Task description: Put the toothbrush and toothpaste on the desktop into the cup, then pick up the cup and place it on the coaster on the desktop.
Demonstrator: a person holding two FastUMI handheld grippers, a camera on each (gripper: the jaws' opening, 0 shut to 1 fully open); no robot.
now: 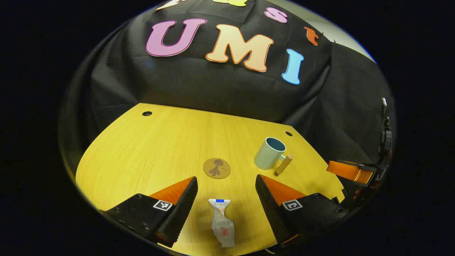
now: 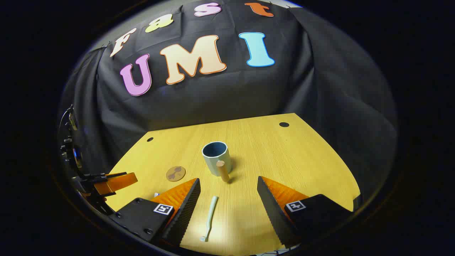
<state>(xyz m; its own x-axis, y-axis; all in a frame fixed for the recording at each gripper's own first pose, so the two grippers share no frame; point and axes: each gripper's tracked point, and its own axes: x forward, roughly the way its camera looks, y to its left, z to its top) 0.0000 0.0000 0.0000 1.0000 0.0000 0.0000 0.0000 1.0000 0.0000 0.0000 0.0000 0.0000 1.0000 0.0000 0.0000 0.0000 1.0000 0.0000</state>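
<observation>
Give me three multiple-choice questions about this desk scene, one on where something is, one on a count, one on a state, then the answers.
1. Where does the toothpaste lie?
A. in the cup
B. on the desktop between the left gripper's fingers
C. on the coaster

2. How many things are inside the cup?
A. none
B. one
C. two

3. How is the right gripper set?
A. shut on the toothbrush
B. shut on the cup
C. open

Answers: B, the tube rests on the wood short of the coaster. A, the cup's inside is bare. C, its fingers stand wide apart either side of the toothbrush.
</observation>
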